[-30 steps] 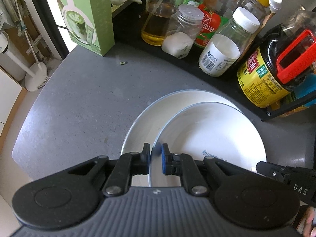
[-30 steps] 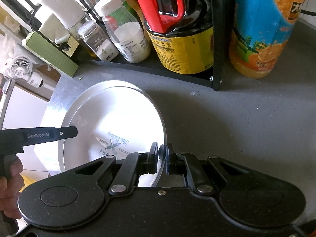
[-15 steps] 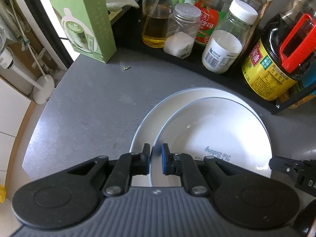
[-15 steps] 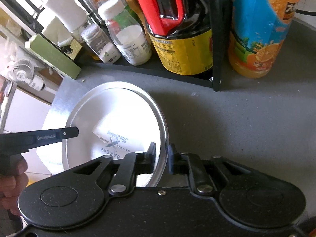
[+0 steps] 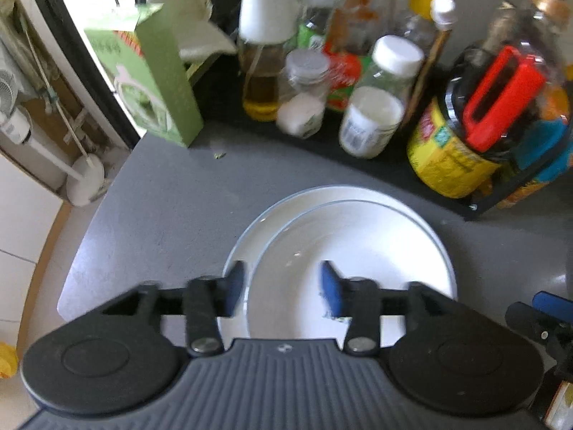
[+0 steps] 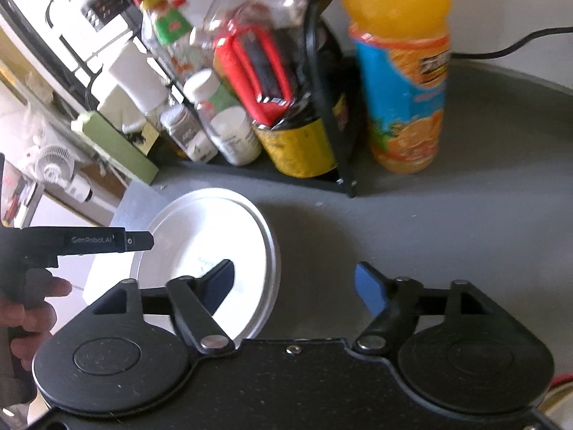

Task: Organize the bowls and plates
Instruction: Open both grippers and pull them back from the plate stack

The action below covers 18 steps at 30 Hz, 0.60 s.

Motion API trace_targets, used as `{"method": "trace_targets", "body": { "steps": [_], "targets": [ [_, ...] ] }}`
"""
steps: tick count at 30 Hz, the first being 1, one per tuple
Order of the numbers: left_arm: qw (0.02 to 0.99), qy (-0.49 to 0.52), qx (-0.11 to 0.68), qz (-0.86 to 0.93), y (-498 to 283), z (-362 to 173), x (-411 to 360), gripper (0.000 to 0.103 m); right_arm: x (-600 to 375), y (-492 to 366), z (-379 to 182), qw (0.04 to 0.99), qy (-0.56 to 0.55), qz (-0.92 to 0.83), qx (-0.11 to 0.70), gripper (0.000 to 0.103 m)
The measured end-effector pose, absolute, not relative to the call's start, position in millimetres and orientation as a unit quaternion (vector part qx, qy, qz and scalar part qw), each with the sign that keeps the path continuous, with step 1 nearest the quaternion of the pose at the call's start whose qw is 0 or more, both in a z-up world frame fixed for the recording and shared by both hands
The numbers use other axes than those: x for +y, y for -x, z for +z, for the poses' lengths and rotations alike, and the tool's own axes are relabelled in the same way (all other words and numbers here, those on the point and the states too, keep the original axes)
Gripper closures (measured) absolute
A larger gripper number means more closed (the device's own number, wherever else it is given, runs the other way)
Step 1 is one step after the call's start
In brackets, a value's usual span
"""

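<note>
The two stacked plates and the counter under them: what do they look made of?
Upper plate: probably glazed ceramic; glossy white with small highlights, thin blue-grey rim, faint print visible from the right wrist. Lower plate: looks the same, white glaze and matching rim, though melamine can't be excluded. Counter: matte dark grey, finely speckled, likely stone or composite.

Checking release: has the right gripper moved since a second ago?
Yes. The right gripper opened and pulled back from the orange juice bottle, off the upper plate.

Grey countertop [image 5: 172, 215], black condiment rack [image 6: 333, 114], possibly tiled floor [image 5: 18, 251]
</note>
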<state>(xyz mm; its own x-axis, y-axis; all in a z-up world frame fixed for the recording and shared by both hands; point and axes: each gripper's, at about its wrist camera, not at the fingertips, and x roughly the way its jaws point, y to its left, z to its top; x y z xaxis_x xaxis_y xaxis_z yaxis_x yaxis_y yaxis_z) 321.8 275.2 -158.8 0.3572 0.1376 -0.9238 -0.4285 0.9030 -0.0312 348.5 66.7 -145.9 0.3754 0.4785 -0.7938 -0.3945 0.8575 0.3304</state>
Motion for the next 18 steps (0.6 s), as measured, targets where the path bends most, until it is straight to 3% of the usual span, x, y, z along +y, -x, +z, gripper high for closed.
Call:
{"method": "trace_targets", "body": {
  "steps": [3, 6, 11, 18],
  "targets": [
    [0.823, 0.123, 0.526, 0.175, -321, -148, 260, 0.027, 48, -345, -139, 0.834, -0.054, 0.261, 0.483, 0.019],
    [0.832, 0.125, 0.514, 0.169, -318, -136, 244, 0.021, 27, -338, -131, 0.843, -0.063, 0.260, 0.466, 0.012],
    [0.839, 0.124, 0.500, 0.174, -312, -118, 213, 0.019, -15, -326, -122, 0.855, -0.081, 0.255, 0.445, 0.004],
    [0.845, 0.132, 0.484, 0.185, -294, -93, 168, 0.015, -72, -310, -116, 0.865, -0.076, 0.261, 0.422, 0.000]
  ]
}}
